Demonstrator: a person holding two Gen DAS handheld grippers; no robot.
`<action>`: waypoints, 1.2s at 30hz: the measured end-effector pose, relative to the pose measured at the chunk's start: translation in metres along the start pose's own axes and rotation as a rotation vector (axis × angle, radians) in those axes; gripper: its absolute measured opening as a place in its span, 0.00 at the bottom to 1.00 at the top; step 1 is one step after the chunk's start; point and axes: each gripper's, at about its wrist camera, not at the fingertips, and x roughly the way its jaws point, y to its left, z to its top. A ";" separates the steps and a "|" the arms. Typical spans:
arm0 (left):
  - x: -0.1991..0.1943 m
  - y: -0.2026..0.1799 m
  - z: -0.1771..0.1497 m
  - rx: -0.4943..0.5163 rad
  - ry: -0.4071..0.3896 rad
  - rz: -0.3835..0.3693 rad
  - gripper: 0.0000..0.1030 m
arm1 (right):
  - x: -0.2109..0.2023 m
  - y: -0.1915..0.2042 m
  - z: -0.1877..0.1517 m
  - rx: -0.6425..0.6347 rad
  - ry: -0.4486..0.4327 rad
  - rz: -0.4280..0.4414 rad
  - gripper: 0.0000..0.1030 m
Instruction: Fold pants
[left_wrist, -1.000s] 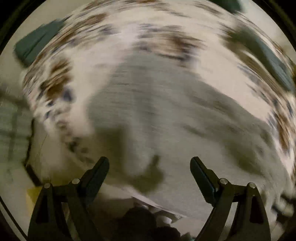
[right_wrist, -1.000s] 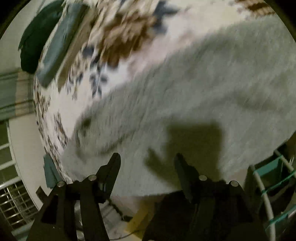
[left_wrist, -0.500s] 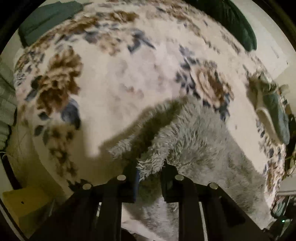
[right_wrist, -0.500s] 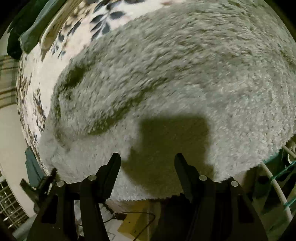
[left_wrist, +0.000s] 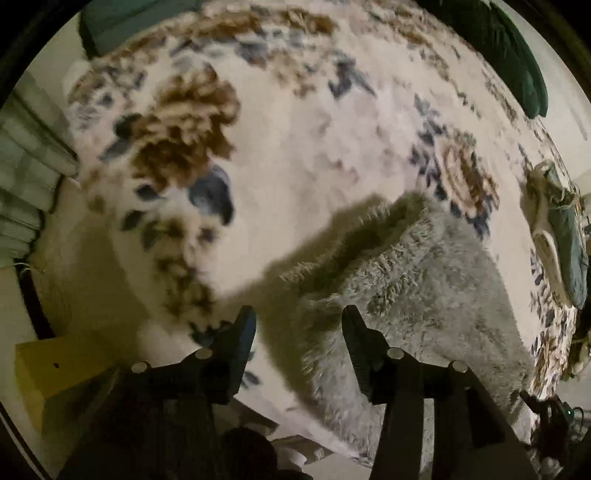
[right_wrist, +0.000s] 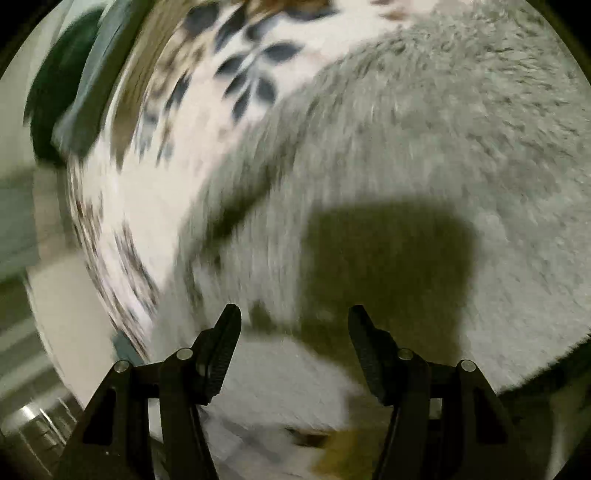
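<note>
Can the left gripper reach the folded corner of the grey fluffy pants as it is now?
Probably yes. The left gripper is open, the raised corner of the grey pants lies just ahead of its fingers on the floral blanket, and nothing stands between them.

A cream floral blanket (left_wrist: 295, 155) covers the bed, with a dark green cushion (left_wrist: 517, 55) at its edge.

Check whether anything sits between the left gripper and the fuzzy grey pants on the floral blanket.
Nothing visible does. The left gripper is open right over the near edge of the fuzzy grey pants on the floral blanket, with only the gripper's shadow between its fingers and the fabric.
</note>
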 end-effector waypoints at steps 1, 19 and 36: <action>-0.009 -0.002 -0.001 0.008 -0.017 0.004 0.45 | -0.001 0.001 0.006 0.027 -0.030 0.018 0.17; 0.029 -0.133 -0.054 0.341 0.074 -0.027 0.68 | -0.089 -0.024 -0.017 -0.146 -0.061 -0.111 0.44; 0.045 -0.047 -0.012 0.144 0.005 0.076 0.10 | -0.089 -0.161 -0.055 0.176 -0.140 -0.153 0.05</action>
